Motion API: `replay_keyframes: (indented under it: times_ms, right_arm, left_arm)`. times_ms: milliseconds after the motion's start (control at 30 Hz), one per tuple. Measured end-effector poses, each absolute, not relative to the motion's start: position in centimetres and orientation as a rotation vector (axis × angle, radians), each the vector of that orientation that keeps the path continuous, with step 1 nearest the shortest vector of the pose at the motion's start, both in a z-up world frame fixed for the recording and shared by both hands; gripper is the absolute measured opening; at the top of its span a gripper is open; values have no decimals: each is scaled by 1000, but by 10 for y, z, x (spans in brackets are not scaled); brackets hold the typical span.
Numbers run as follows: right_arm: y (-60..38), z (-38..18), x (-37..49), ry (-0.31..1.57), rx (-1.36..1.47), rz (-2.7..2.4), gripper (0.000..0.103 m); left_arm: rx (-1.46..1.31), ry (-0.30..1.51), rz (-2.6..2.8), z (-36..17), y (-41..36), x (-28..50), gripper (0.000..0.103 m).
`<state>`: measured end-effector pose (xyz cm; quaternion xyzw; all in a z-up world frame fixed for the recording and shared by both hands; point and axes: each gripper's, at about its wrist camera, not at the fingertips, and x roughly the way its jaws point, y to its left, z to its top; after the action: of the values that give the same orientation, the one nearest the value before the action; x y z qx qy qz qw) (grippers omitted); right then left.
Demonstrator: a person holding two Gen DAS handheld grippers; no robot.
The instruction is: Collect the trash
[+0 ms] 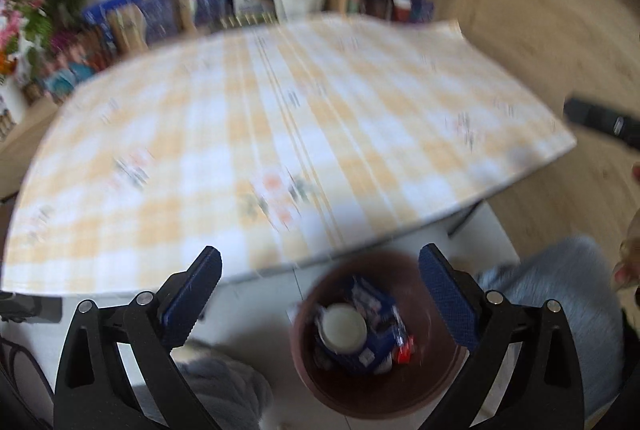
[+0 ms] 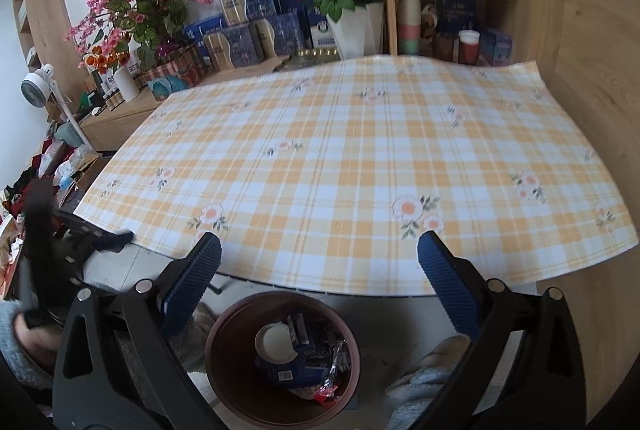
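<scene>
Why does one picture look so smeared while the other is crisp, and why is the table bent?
Left wrist view: motion blur smears the yellow checked tablecloth and the brown round trash bin. Right wrist view: sharp, evenly daylit, the same cloth crisp. In both, the fisheye lens bows the table's straight edges and darkens the corners.

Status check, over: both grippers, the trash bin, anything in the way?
Left gripper jaws wide, empty. Right gripper jaws wide, empty. Brown bin on the floor holds wrappers. Tablecloth bare, nothing in the way.
</scene>
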<state>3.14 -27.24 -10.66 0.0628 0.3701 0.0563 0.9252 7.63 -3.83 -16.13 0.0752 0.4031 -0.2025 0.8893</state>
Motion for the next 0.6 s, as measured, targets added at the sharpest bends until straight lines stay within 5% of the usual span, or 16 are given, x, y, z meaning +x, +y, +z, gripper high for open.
replay_keyframes:
  times_ms: [600]
  right_arm:
    - [-255, -20, -3, 616, 21, 64, 97]
  left_arm:
    - [128, 479, -284, 4, 4, 22, 97]
